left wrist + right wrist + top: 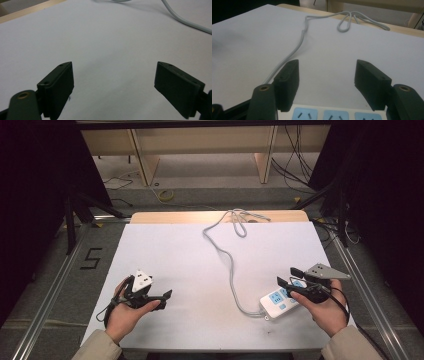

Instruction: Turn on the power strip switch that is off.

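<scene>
Your right tool [294,279] is wide open over the power strip [280,302]; your left tool [161,299] is open too, holding nothing.

I'm working in what looks like a lab or recording studio. My table [165,255] is covered with a plain white sheet and sits inside a frame of aluminium rails [50,285]. Black curtains [35,180] hang at both sides. Loose cables [295,165] trail over the grey floor [210,170], a taped number 5 [91,258] marks it, and bare wooden furniture [200,142] stands behind.
</scene>
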The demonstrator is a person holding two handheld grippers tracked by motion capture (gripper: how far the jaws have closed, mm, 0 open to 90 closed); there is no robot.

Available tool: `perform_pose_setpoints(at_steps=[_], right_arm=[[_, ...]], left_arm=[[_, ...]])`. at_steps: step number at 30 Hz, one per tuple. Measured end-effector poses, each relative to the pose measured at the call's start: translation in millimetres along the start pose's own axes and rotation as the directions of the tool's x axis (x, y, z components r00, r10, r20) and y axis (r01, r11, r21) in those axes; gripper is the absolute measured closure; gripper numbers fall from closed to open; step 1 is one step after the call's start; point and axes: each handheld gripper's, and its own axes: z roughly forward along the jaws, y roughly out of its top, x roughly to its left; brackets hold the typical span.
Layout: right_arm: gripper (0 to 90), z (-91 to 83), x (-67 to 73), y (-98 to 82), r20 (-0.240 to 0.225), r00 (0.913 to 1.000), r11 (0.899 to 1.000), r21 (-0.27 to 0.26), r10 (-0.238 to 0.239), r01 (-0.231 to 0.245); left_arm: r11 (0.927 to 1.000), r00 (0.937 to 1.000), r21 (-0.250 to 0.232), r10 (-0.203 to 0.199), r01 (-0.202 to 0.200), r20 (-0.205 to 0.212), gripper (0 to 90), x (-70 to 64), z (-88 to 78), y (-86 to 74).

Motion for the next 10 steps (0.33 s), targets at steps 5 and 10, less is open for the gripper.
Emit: perform_pose_setpoints(at_steps=[5,10], right_arm=[[36.5,-1.3,0.0,-0.7,0.001,1.0000,1.000,-0.002,0.006,-0.006],[36.3,-2.7,0.4,-0.7,0.001,1.0000,1.000,-0.009,0.007,-0.007]], left_arm=[[1.0000,1.0000,0.005,0.000,0.000,-0.003,15.5,0.0,0.2,0.0],[1.0000,1.0000,0.005,-0.001,0.001,0.000,15.4,-0.5,0.7,-0.1]])
